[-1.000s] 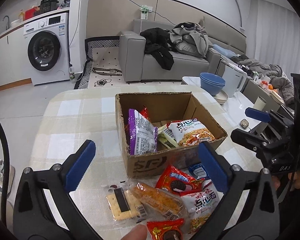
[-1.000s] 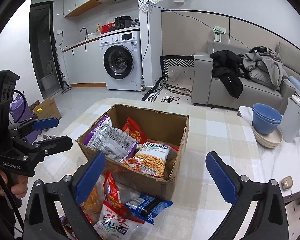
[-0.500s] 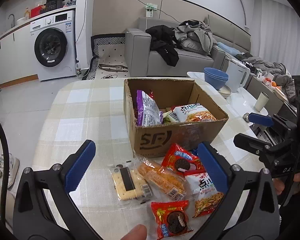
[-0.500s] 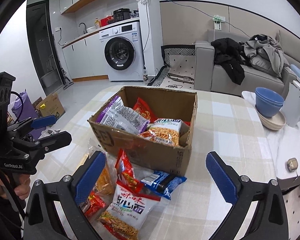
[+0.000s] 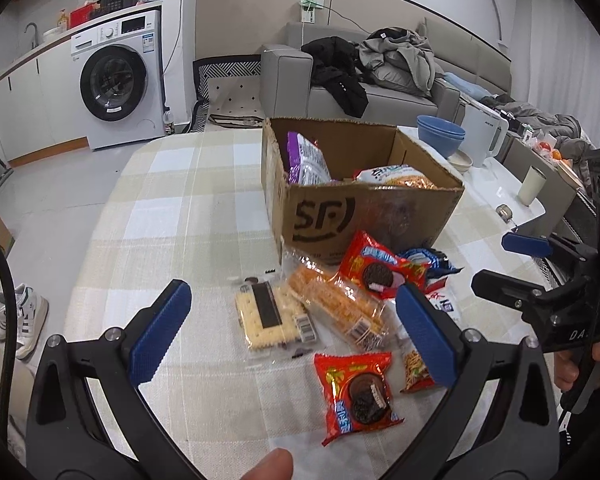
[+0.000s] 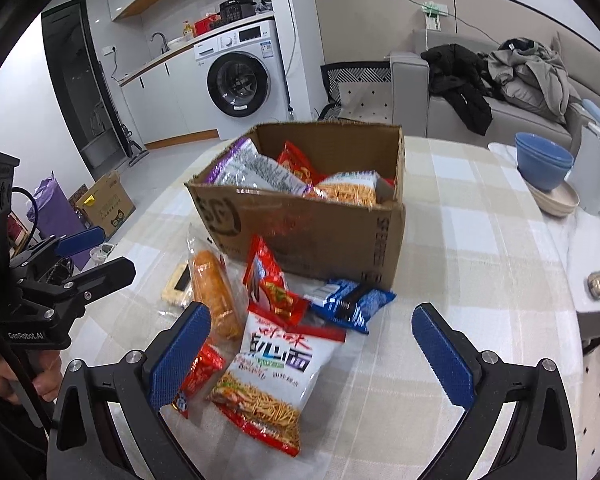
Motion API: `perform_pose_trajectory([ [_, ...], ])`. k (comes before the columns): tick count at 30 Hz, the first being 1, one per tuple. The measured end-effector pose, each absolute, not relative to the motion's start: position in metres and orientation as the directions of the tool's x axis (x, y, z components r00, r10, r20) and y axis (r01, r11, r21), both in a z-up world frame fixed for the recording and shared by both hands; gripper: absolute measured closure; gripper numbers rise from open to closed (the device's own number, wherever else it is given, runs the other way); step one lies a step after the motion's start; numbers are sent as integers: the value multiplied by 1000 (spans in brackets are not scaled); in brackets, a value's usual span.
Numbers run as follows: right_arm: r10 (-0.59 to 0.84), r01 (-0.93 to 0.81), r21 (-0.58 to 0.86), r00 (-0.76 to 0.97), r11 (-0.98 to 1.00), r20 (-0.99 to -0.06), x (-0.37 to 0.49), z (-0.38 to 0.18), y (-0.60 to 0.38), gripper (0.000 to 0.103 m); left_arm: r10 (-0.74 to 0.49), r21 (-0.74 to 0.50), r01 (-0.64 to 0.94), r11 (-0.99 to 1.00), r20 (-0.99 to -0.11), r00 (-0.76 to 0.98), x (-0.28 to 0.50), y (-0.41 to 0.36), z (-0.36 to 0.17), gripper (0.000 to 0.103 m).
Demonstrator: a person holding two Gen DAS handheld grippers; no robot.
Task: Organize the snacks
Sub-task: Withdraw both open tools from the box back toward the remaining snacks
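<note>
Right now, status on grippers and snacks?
Left gripper open, empty. Right gripper open, empty. Snacks loose on table before box. Nothing blocking.

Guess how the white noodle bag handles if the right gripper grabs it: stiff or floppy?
The noodle bag is probably floppy: a thin film pouch, lying flat on the table. Likely light for its size. Its glossy film may slip, and the dry noodles pictured could crush in a hard pinch by the right gripper.

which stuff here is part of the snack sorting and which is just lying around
Job:
box, already holding packets
noodle bag
blue packet
two red cookie packets
cracker pack
orange biscuit pack

Lying about:
blue bowls
kettle
cup
washing machine
clothes on sofa
</note>
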State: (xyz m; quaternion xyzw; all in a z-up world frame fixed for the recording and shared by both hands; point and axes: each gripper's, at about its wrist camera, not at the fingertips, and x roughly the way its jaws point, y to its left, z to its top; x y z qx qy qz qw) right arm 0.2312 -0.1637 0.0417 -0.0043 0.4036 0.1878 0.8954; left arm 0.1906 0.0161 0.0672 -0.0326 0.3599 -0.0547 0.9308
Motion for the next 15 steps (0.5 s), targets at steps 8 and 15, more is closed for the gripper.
perform_pose_trajectory([
  [8,343,-344,171,538,923,-770,219,14,-157,0,-126,-108,70,992,-697,706,179,14,42,1],
  [15,354,-354,188,494,916,-794,216,-3,-152,4,-133,-115,72,991,-722,679,175,9,24,1],
])
